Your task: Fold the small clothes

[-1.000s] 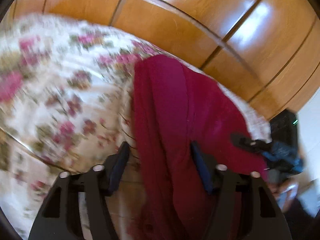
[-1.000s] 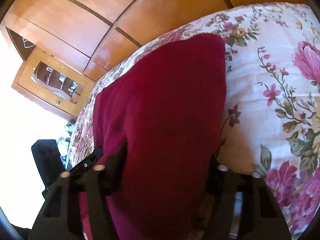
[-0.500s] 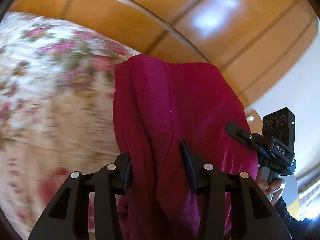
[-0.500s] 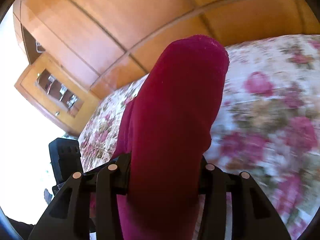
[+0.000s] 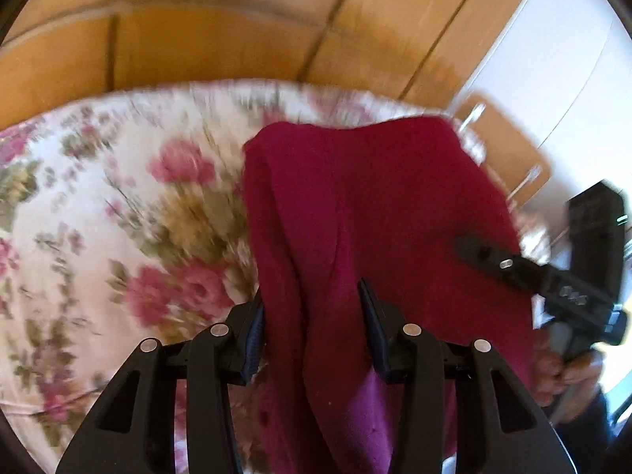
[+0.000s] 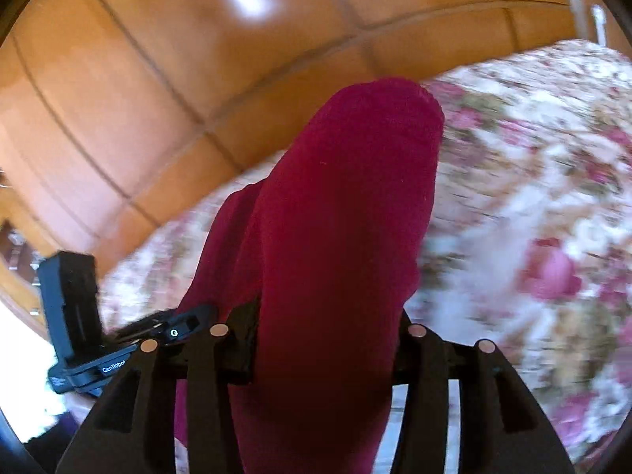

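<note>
1. The left tool (image 5: 312,331) grips a bunched fold of the dark red knit garment (image 5: 367,213), blue pads pressed into the cloth on both sides.
2. The right tool (image 6: 328,339) clamps the same garment (image 6: 335,229); its jaws have just been opening, yet cloth fills the gap.
3. The garment hangs lifted above the floral bedspread (image 5: 118,217), stretched between both tools.
4. Glossy orange wooden panels (image 6: 158,79) stand on the far side.
5. A hand (image 5: 561,375) holds the right tool's grip.
</note>
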`<state>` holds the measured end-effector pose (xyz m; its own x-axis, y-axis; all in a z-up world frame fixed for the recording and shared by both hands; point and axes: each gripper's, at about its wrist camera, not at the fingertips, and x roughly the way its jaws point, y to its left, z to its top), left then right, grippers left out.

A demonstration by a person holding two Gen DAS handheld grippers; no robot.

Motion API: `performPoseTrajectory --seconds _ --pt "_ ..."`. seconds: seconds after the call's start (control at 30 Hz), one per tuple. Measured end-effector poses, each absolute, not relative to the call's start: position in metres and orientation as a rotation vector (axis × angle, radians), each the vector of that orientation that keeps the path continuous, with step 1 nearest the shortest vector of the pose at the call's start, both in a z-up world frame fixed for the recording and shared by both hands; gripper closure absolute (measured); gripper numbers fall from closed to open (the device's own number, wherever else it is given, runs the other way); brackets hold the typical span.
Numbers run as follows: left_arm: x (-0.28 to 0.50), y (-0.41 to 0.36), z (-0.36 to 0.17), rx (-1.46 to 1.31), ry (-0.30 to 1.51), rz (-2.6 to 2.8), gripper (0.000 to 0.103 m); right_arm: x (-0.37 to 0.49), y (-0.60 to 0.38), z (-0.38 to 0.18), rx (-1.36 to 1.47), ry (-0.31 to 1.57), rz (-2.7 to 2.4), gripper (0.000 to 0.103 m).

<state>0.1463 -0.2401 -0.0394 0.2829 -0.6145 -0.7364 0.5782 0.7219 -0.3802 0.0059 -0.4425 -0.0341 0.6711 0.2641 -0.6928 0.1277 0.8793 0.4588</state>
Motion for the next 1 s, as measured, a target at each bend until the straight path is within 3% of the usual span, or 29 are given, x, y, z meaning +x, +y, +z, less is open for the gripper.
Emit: performPoseTrajectory --seconds 0.07,0.13,0.2,0.37,0.47,0.53,0.6,0.73,0.87,0.97,1.0 --pt "0.148 -0.25 -0.052 0.0 1.001 -0.75 0.037 0.006 -0.446 -0.054 0.484 0.868 0.045 0.046" --pt "0.15 -0.246 -0.054 -0.014 1.009 -0.735 0.034 0.002 -0.451 -0.057 0.516 0.847 0.036 0.031" --pt "0.152 -0.236 -0.052 -0.037 1.021 -0.728 0.03 -0.002 -0.452 -0.053 0.491 0.834 0.012 0.023" --pt "0.14 -0.221 -0.029 -0.026 0.953 -0.673 0.029 -0.025 -0.436 -0.021 0.293 0.762 -0.098 0.023" --pt "0.123 -0.226 -0.025 0.116 0.887 -0.608 0.026 -0.046 -0.413 -0.001 0.205 0.705 -0.083 0.037" --pt "0.12 -0.227 -0.031 0.171 0.863 -0.571 0.025 -0.056 -0.396 0.002 0.153 0.701 -0.058 0.054" --pt "0.121 -0.225 -0.036 0.14 0.863 -0.56 0.024 -0.064 -0.382 -0.006 0.145 0.731 -0.021 0.064" --pt "0.123 -0.219 -0.041 0.128 0.868 -0.546 0.024 -0.065 -0.36 -0.045 0.118 0.823 -0.027 0.065" --pt "0.121 -0.212 -0.04 0.071 0.889 -0.54 0.022 -0.069 -0.348 -0.044 0.076 0.811 -0.06 0.064" --pt "0.113 -0.208 -0.031 0.072 0.872 -0.51 0.017 -0.069 -0.345 -0.041 0.088 0.815 -0.072 0.055" --pt "0.109 -0.207 -0.027 0.077 0.861 -0.503 0.017 -0.07 -0.345 -0.039 0.096 0.815 -0.075 0.046"
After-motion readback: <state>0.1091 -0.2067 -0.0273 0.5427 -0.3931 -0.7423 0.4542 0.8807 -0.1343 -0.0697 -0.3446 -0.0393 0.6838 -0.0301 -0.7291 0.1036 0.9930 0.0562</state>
